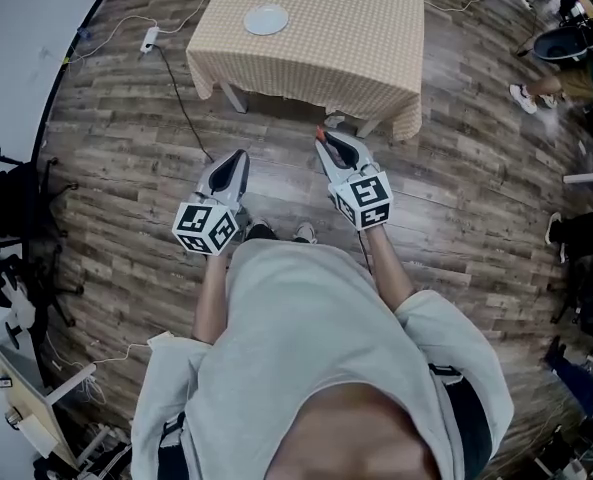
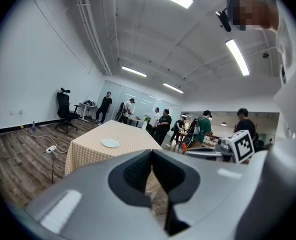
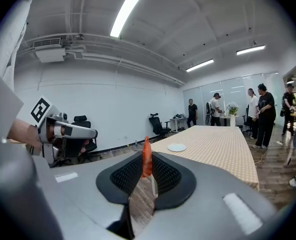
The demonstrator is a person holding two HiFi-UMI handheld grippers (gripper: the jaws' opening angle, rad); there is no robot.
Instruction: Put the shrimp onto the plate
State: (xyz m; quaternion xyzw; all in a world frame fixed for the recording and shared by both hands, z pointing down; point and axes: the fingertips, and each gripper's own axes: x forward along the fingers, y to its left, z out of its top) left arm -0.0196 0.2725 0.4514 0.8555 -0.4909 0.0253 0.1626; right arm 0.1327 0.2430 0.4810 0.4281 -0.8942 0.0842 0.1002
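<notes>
- Right gripper [image 3: 148, 166] has its jaws closed partway on the shrimp [image 3: 146, 151]. The shrimp stands upright between the pads, and its orange tip sticks out above them.
- Left gripper [image 2: 151, 156] is at nine o'clock of the right one in the head view. Its jaws are together and it holds nothing.
- Plate [image 1: 266, 19] lies bare on the checked table [image 1: 356, 58], well apart from both grippers. In the head view it is at about eleven o'clock of the shrimp.
- Step in hand, as I judge it, is carrying the shrimp to the table. The pick is done and the placing is not yet done.
- Next move calls for walking toward twelve o'clock and bringing the right gripper over the plate. It should be lowered first, and only then should the jaws open.
</notes>
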